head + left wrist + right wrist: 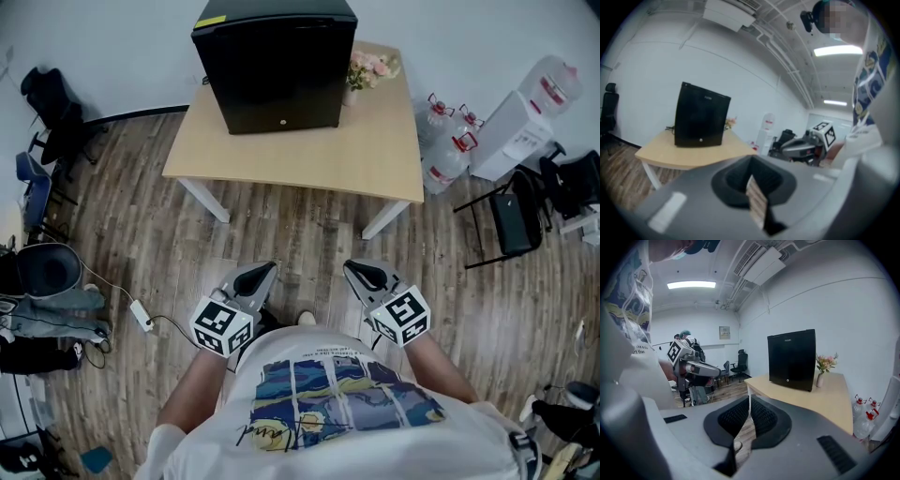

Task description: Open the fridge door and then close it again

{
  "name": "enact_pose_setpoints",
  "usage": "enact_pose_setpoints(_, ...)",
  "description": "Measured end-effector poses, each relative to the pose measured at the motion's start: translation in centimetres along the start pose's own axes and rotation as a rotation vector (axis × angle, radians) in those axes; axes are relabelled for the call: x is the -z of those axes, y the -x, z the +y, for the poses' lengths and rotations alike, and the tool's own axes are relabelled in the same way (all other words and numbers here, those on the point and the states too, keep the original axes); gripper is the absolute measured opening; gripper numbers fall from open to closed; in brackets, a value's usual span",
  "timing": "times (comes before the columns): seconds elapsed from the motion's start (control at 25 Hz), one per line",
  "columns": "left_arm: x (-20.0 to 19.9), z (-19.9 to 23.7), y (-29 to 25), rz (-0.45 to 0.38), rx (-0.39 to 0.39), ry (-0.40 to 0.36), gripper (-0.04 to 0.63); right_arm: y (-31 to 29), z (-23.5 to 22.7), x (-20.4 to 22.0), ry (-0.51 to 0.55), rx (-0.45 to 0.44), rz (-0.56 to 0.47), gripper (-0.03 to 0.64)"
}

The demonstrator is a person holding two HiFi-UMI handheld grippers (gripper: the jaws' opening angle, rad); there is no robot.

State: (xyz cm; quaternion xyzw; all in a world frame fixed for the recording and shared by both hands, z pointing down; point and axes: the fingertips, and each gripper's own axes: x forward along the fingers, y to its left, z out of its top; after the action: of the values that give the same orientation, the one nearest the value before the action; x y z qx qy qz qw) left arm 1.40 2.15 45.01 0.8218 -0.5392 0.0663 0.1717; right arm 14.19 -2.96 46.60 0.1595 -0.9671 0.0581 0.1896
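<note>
A small black fridge (277,61) stands at the back of a light wooden table (375,155), its door shut. It also shows in the left gripper view as the fridge (701,115) and in the right gripper view as the fridge (792,359). Both grippers are held close to the person's body, well short of the table. My left gripper (265,271) is shut with nothing in it, and its jaws (751,182) meet. My right gripper (352,267) is shut and holds nothing too, pads (761,416) touching at the tip.
A vase of pink flowers (364,69) sits beside the fridge. Water bottles (448,141) and a white dispenser (525,117) stand right of the table. A black chair (514,217) is at right; office chairs (52,112) and bags are at left. A cable (141,314) lies on the wooden floor.
</note>
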Motion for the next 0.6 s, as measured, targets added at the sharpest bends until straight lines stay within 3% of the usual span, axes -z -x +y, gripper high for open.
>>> enact_pose_setpoints(0.6, 0.75, -0.08, 0.04, 0.014, 0.001, 0.007, 0.009, -0.17, 0.43, 0.33, 0.007, -0.010, 0.007, 0.021)
